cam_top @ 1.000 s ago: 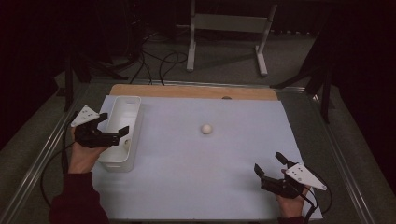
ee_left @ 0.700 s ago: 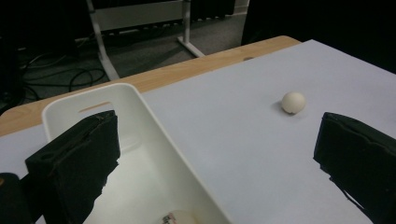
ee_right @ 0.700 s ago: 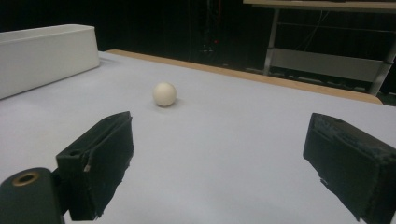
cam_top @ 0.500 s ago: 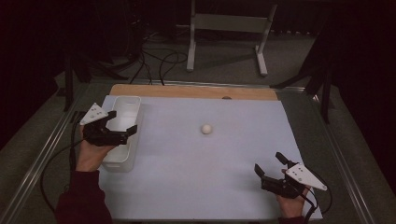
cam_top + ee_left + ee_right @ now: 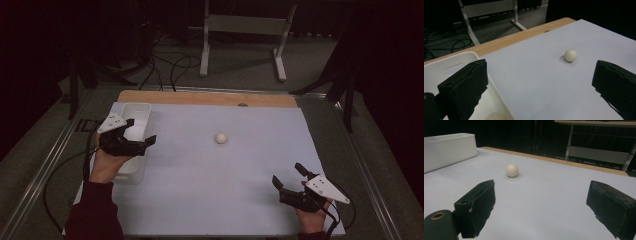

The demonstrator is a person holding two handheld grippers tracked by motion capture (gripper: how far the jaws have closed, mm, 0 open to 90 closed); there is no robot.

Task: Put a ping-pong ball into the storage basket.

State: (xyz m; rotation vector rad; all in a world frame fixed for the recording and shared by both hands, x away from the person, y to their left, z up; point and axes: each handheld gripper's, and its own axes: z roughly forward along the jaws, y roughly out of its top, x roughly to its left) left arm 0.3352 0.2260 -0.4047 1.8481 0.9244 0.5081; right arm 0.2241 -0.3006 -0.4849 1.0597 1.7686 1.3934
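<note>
We hold our left claw (image 5: pixel 141 131) wide over the white bin (image 5: pixel 137 111), right claw (image 5: pixel 287 176) wide, small white ball (image 5: pixel 221 138) between on the bench (image 5: pixel 240 200).

The left gripper (image 5: pixel 141 131) hides part of the white bin (image 5: pixel 136 111).

No legible text, label or number anywhere.

Right gripper (image 5: pixel 544 212) fingers (image 5: pixel 477 206) spread wide, empty; ball (image 5: pixel 512 170) on bench (image 5: pixel 544 195) beyond them, white bin (image 5: pixel 447 150) far left.
</note>
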